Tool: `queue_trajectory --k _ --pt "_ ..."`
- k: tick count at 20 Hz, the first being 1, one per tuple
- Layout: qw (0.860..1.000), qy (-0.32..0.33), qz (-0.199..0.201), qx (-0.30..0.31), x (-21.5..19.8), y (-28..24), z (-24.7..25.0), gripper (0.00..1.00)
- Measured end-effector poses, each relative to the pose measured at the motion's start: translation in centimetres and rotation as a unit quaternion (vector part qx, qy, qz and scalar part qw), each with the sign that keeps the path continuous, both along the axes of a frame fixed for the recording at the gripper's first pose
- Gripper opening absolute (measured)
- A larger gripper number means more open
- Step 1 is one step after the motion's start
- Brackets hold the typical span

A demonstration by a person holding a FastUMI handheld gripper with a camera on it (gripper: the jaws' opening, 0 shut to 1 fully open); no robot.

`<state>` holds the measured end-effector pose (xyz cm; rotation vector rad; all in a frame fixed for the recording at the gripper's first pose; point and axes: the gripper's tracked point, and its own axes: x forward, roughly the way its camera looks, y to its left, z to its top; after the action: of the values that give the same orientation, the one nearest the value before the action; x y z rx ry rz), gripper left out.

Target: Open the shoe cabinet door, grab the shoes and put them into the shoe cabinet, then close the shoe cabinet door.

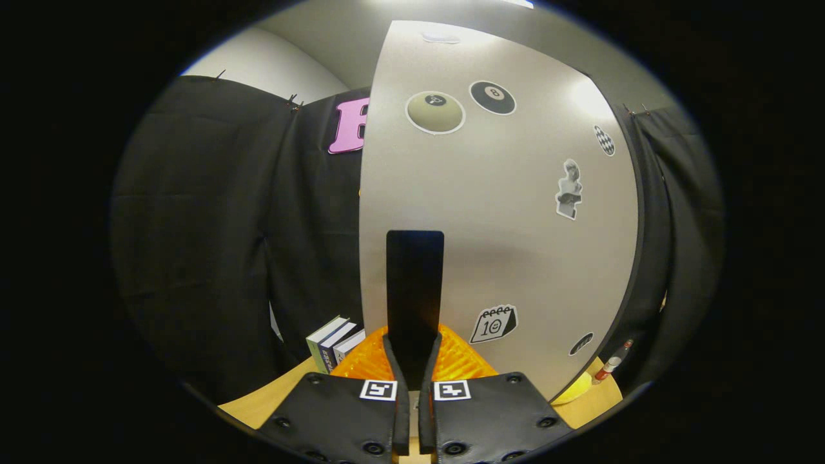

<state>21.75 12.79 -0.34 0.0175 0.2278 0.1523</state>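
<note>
Grey cabinet door (503, 219) just ahead | tool (413, 361) clamped on black handle (414, 290)

Door (515, 212) stickers: "8" on ball; "10" on calendar.

**Black-draped booth under a pale ceiling**

Black cloth (213, 245) hung in soft folds as the wall of the booth, on the left and again on the far right side. Small clips held its upper edge. Above the cloth a plain white wall (271, 71) and a grey ceiling (335, 32) were visible, with a bright light near the top. Below, a light wooden worktop (258, 403) showed, and some books (335, 341) stood on it near the cloth.
</note>
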Motion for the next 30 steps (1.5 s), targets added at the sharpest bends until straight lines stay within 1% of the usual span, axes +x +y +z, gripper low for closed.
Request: queue_trajectory --k 7,14,18,23,30 --pt "1.000 -0.007 0.006 0.001 -4.6 -2.6 0.6 0.07" --pt "1.000 -0.016 0.001 0.004 -8.8 -5.8 1.0 0.07" --pt "1.000 -0.019 -0.004 0.006 -10.5 -8.0 1.1 0.07" --pt "1.000 -0.022 -0.019 0.007 -12.4 -11.0 1.3 0.06" --pt "0.998 -0.014 -0.059 0.000 -14.3 -15.7 1.5 0.06"
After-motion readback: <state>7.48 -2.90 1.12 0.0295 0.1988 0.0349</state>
